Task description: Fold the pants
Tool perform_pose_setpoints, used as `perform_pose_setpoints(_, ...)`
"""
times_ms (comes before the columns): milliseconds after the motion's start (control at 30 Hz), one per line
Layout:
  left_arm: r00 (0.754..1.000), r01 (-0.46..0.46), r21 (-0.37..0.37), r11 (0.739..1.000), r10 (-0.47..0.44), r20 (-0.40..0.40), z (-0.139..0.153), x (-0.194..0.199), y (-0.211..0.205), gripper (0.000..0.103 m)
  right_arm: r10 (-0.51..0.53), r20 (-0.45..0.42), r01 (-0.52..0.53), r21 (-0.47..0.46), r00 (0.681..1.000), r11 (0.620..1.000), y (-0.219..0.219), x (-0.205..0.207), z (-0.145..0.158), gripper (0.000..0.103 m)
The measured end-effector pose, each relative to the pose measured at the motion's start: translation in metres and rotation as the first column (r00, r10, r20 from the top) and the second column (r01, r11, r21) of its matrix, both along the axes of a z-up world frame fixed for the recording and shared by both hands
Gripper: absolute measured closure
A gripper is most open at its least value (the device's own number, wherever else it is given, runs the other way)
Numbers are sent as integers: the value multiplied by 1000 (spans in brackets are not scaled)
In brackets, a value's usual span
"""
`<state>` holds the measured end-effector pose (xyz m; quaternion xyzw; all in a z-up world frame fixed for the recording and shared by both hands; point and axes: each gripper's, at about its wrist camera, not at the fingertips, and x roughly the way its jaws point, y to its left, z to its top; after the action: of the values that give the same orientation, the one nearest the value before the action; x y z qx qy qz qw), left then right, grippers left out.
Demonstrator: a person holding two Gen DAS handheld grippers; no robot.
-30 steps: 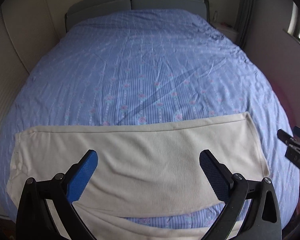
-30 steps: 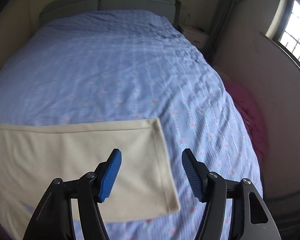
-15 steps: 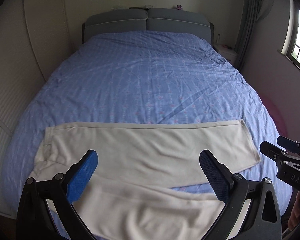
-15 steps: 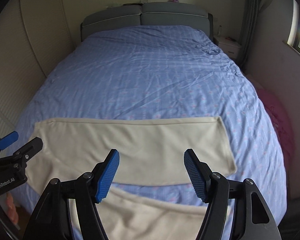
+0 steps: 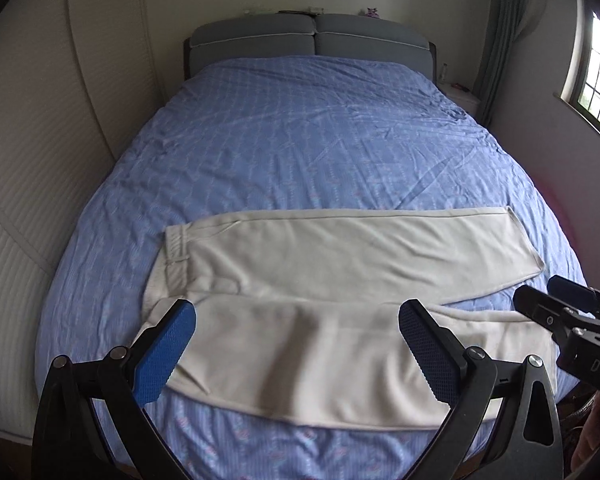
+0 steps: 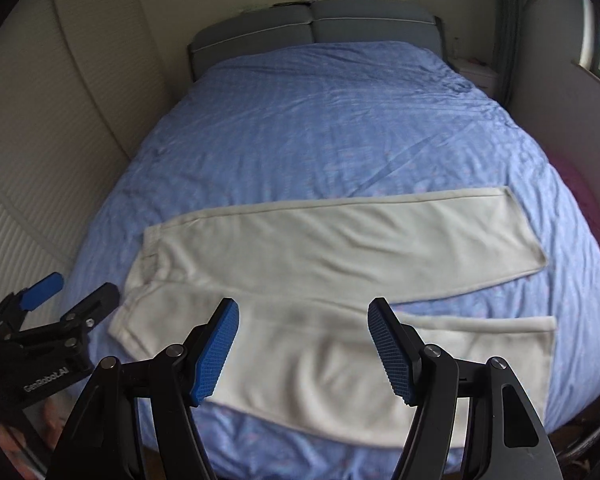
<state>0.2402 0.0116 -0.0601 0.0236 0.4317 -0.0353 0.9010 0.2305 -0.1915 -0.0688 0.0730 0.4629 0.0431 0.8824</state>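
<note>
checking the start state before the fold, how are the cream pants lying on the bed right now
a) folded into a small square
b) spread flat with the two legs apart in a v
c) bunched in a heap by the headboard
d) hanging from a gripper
b: the pants lie flat across the near end of the bed, their two legs splayed apart toward the right, and neither gripper holds them.

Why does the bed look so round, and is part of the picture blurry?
Left wrist view: the fisheye lens bulges the bed into a dome, with dark corners; the nearer leg of the pants is soft, and the window is glary. Right wrist view: same bulge, with the nearer leg smeared.
</note>
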Motion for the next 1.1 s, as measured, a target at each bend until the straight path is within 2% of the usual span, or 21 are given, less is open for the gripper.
perform_pose_setpoints(133,999,-44,2,999,44,-14,-9,-20,37,0,60,-32,-60,10,998,998,34,-12,-9,36)
perform_pose_setpoints(300,992,-110,-1,994,110,-54,-29,-42,84,0,80,-79,-77,43,994,996,56,-24,-29,36)
perform_pose_setpoints(367,987,-149,0,989,148,-64,-40,-50,108,0,67,-105,-65,27,992,998,63,-27,-39,36)
perform_pose_setpoints(500,979,-159,-5,987,157,-128,-63,-52,150,0,-5,-170,12,37,985,999,75,-31,-58,36)
perform_pose_setpoints(600,975,-135,13,991,135,-176,-81,-43,179,0,-91,-243,109,64,966,992,84,-34,-82,36)
perform_pose_setpoints(767,958,-95,11,995,94,-271,-117,-25,221,0,-199,-372,272,154,907,950,98,-44,-133,36)
perform_pose_setpoints(867,938,-103,-22,994,90,-336,-139,-18,235,0,-219,-429,320,179,876,930,107,-51,-158,36)
perform_pose_setpoints(1100,905,-101,-67,993,63,-422,-193,-2,236,0,-189,-493,344,246,849,906,131,-50,-208,37)
